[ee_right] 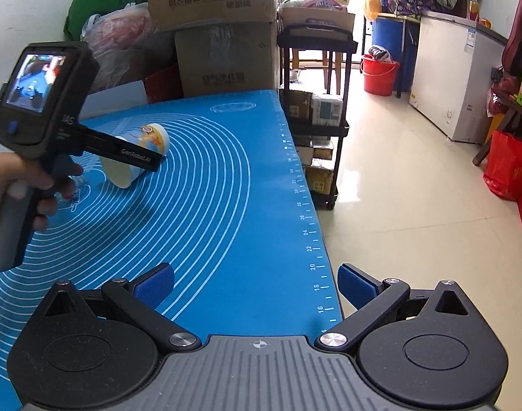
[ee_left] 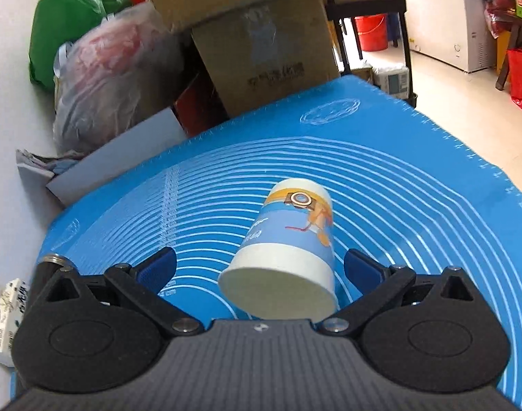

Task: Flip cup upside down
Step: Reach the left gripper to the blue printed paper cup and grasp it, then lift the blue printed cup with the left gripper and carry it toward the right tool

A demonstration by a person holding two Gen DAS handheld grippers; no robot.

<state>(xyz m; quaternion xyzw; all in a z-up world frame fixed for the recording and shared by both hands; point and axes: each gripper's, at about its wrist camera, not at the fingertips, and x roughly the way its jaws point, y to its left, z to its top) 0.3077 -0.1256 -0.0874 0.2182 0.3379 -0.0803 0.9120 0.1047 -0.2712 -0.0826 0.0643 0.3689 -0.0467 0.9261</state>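
A paper cup with blue, white and yellow print is tilted on the blue mat, its wider end toward the camera and lifted off the mat. My left gripper is open, its blue pads on either side of the cup's near end, apart from it. In the right wrist view the cup leans behind the left gripper's black finger. My right gripper is open and empty, low over the mat's right edge, far from the cup.
Cardboard boxes and plastic bags are stacked behind the table. A black shelf cart stands at the table's right side. Red buckets and a white freezer stand on the floor.
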